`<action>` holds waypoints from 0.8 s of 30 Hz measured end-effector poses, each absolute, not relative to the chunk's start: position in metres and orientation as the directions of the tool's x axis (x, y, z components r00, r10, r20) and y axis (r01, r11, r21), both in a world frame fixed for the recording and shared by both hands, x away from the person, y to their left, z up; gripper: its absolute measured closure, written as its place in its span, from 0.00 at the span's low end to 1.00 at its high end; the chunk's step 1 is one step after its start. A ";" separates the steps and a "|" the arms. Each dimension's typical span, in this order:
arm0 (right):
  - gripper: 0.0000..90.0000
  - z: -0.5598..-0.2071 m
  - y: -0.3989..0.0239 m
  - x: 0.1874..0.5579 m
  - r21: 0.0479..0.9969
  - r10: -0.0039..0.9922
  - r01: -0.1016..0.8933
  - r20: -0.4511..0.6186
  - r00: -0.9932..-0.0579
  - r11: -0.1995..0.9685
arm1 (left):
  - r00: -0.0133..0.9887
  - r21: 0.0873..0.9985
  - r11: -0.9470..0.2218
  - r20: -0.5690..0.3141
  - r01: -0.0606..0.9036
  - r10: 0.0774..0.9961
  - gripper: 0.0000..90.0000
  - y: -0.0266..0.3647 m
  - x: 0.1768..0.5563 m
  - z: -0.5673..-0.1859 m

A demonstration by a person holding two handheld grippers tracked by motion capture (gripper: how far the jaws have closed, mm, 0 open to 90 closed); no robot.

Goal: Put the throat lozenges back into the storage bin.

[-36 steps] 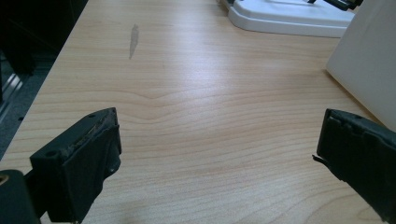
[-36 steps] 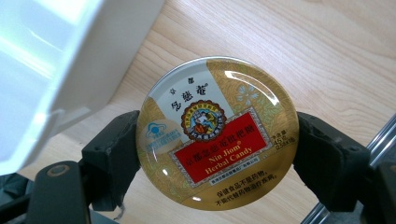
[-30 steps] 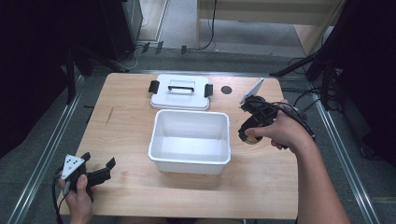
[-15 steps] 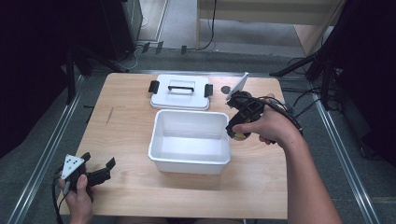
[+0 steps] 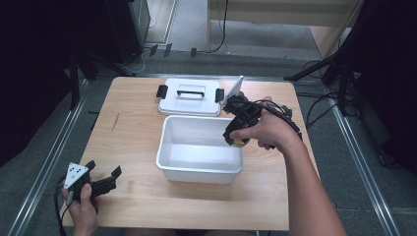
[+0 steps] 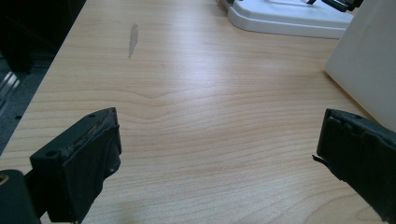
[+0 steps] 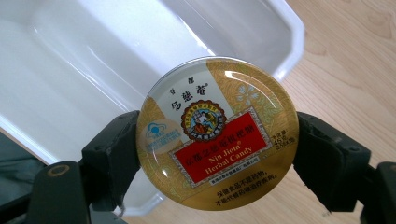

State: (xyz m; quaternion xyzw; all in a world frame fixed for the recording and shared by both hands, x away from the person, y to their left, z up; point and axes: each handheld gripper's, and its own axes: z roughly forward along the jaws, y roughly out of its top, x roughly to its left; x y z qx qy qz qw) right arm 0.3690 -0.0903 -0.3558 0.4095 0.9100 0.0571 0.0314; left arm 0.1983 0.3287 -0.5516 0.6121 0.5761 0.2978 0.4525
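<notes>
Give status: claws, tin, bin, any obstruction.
Right claw shut on candy tin, at white bin's right rim. Left claw open, idle at table's near-left corner. Lid off behind bin. Nothing blocking.

Wide bare desk [image 5: 133,132] lies open ahead of the left gripper [image 5: 105,183], nothing between its spread jaws. The white tub [image 5: 199,172] blocks the middle, its open top free inside. Behind it the lid [image 5: 189,101] sits close, leaving just a narrow gap. The front strip of the desk is clear.
</notes>
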 end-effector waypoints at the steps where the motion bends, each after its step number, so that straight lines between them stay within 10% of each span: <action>1: 0.23 -0.356 -0.088 0.369 0.132 0.742 0.735 -0.008 -0.670 0.665 | 0.157 0.897 0.075 -0.158 0.436 0.975 0.00 0.329 0.198 -0.552; 24: 0.23 -0.375 -0.064 0.355 0.161 0.379 0.361 -0.107 -0.919 0.919 | 0.158 0.898 0.084 -0.167 0.431 0.973 0.00 0.330 0.199 -0.552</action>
